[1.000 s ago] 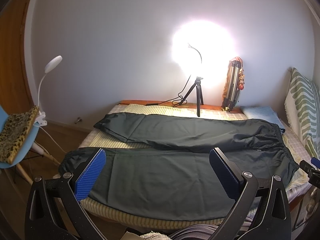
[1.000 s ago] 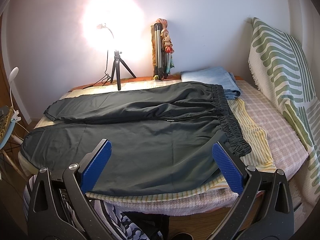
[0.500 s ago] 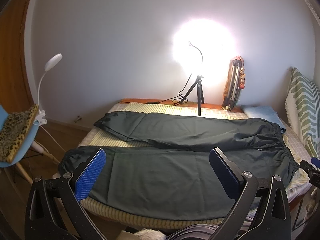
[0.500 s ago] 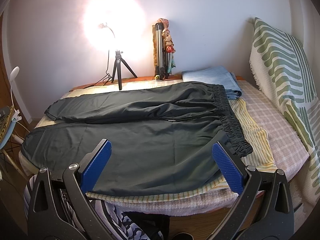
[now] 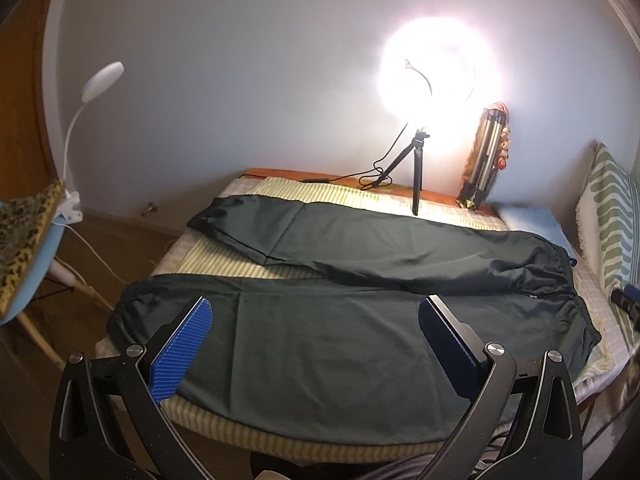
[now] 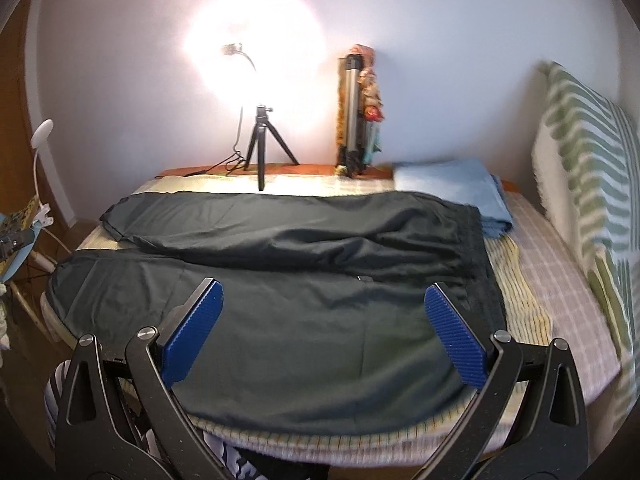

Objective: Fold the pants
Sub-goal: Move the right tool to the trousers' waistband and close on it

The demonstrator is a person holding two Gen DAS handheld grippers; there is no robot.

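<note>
Dark green-black pants lie spread flat across the bed, legs pointing left, elastic waistband at the right. The two legs lie apart in a V, the far leg toward the wall, the near leg along the front edge. My left gripper hovers open above the near leg, nothing between its blue pads. My right gripper is open too, held over the near leg close to the waistband. Neither touches the cloth.
The bed has a checked and striped cover. A lit ring light on a tripod and a folded tripod stand at the wall. A folded blue cloth and a green-striped pillow lie right. A chair with clip lamp stands left.
The right gripper has swung a little to the right and closer to the bed, blurring its view. The left view has shifted slightly. The pants have not moved.
</note>
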